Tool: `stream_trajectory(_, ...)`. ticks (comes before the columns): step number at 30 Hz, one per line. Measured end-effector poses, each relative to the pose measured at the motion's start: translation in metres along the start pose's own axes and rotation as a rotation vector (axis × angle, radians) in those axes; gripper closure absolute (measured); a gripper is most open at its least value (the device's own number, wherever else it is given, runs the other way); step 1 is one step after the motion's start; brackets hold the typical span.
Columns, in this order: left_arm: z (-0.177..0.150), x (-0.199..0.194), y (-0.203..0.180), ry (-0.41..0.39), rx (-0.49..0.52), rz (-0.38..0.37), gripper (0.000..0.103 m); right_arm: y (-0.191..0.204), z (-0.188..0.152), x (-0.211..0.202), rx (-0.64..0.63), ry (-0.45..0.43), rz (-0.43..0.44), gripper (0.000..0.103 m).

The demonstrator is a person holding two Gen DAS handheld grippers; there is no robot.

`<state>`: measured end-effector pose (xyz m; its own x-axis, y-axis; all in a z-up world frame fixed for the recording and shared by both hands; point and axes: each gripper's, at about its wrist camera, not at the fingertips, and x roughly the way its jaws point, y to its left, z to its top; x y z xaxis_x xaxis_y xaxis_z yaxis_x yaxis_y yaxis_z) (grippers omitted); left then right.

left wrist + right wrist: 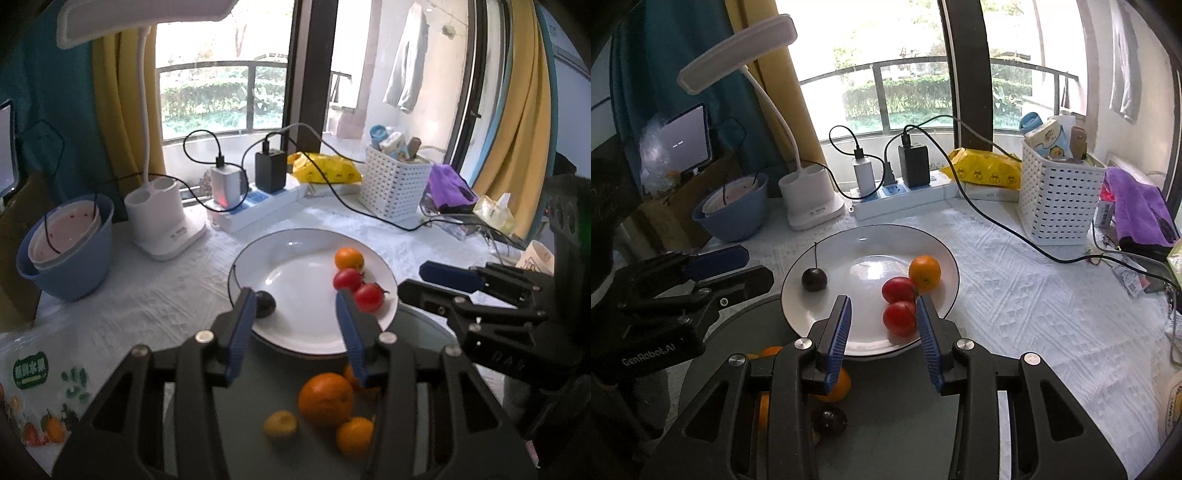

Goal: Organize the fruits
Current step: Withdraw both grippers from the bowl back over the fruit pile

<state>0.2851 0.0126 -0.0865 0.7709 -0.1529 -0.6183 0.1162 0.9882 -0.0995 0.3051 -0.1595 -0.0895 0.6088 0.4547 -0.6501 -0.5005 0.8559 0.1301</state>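
I hold both grippers wide open and empty above the near rim of the white plate [945,258], ready to pick. My right gripper [882,328] frames the two tomatoes [899,317] by the plate's right edge, beside a small orange [924,272]; a dark cherry [814,279] sits at its left edge. My left gripper [295,328] view alone shows the unsorted oranges [325,398] on the grey tray [258,387] below.
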Motion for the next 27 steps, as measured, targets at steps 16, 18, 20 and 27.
stream_trajectory(16,-0.015,-0.036,-0.003,-0.035,-0.004,0.019,0.056,0.012,-0.012,-0.033,-0.011,-0.035,-0.008,0.064)
stream_trajectory(18,-0.018,-0.039,-0.003,-0.037,-0.008,0.022,0.056,0.013,-0.015,-0.037,-0.011,-0.037,-0.008,0.064)
stream_trajectory(20,-0.022,-0.043,-0.003,-0.042,-0.015,0.025,0.056,0.016,-0.018,-0.04,-0.015,-0.035,-0.008,0.064)
stream_trajectory(27,-0.036,-0.052,-0.001,-0.036,-0.041,0.036,0.056,0.023,-0.027,-0.046,-0.028,-0.021,-0.003,0.064)
